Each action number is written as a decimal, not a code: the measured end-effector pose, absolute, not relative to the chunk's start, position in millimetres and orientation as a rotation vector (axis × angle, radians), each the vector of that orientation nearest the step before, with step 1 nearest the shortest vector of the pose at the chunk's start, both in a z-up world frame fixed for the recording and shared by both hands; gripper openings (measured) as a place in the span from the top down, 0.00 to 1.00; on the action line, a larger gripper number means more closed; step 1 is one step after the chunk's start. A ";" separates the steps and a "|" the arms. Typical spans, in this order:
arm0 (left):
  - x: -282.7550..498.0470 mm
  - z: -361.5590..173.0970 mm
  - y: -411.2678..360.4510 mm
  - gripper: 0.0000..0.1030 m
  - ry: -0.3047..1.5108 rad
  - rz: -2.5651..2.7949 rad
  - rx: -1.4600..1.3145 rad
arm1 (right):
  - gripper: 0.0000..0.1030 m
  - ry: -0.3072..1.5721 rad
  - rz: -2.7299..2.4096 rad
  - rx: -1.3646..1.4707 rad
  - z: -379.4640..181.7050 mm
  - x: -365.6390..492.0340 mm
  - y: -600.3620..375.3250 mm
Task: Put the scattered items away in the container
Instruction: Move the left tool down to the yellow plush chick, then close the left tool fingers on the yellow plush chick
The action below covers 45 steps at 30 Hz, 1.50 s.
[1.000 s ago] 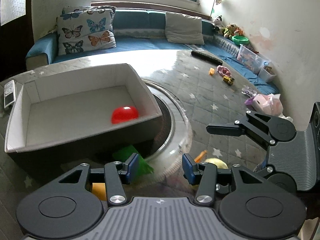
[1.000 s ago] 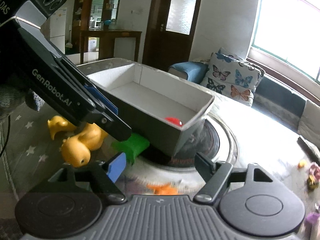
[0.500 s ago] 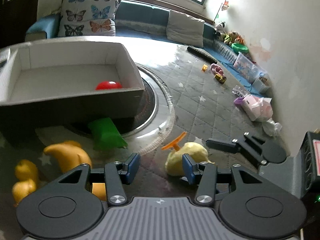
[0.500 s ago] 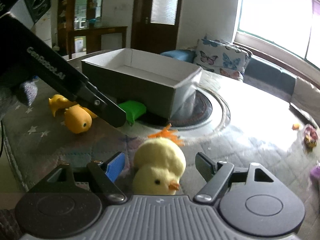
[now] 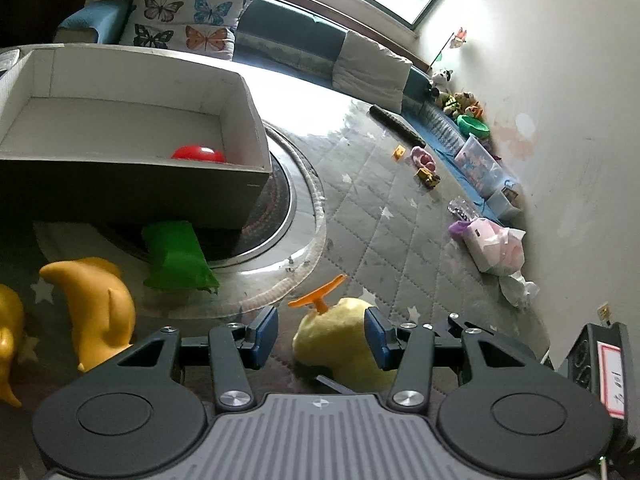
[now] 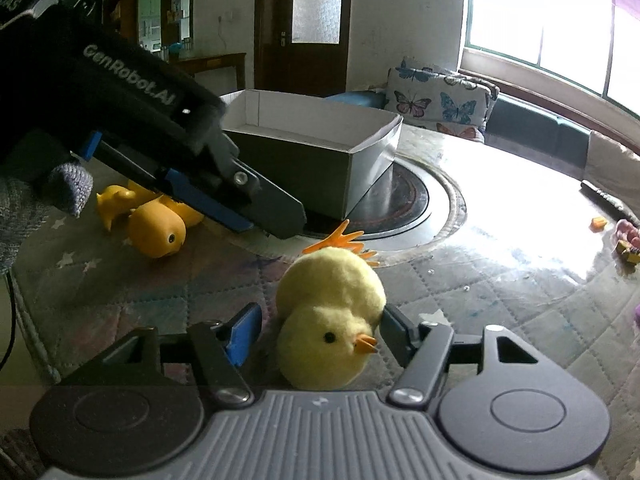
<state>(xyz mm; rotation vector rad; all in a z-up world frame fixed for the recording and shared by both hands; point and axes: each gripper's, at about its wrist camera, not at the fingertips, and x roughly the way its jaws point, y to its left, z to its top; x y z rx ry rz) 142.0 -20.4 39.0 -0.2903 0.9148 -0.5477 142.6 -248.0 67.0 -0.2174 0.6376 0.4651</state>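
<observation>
The plush chick (image 6: 330, 320) lies on its side on the quilted mat (image 6: 500, 320), pale yellow, with its orange feet (image 6: 340, 242) pointing toward the grey box (image 6: 320, 160) that serves as the container. It sits between the fingers of the right gripper (image 6: 320, 330), which have just been closing: half a second ago they stood well clear of the toy on both sides, and now the dark finger (image 6: 394, 326) is against the fluff while the blue pad (image 6: 244, 330) shows a thin gap, so I judge the grip not yet firm.

The left gripper (image 5: 320, 332) hangs just beside the same chick, its fingers wide apart and holding nothing; in its own view the toy overlaps the right-hand pad (image 5: 376, 336), but whether they touch cannot be told. A second ago this view looked down into the box; now it is lower and nearer the mat.

Further out, the green block (image 5: 176, 256) leans against the near wall of the box, and two yellow rubber ducks (image 6: 156, 220) lie on the mat to the side. A red ball (image 5: 198, 155) already rests inside the box. Small toys are strewn across the far mat by the sofa (image 5: 288, 40).

The closing fingers suggest the chick is the next item to go in; a lift now may slip until the squeeze is complete.
</observation>
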 end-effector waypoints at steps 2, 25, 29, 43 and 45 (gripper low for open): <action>141.4 38.1 -21.2 0.51 0.918 -0.548 -0.291 | 0.37 0.620 0.477 -0.225 69.7 138.2 -246.6; 143.4 21.7 -25.3 0.54 0.953 -0.548 -0.340 | 0.46 0.623 0.505 -0.209 70.7 133.5 -239.7; 145.4 21.0 -25.6 0.54 0.956 -0.546 -0.344 | 0.48 0.641 0.499 -0.178 67.2 135.5 -245.5; 150.6 20.0 -24.3 0.60 0.952 -0.557 -0.369 | 0.57 0.644 0.493 -0.146 67.7 136.4 -246.8; 149.5 21.4 -21.5 0.60 0.947 -0.558 -0.375 | 0.57 0.640 0.498 -0.150 70.0 135.4 -245.6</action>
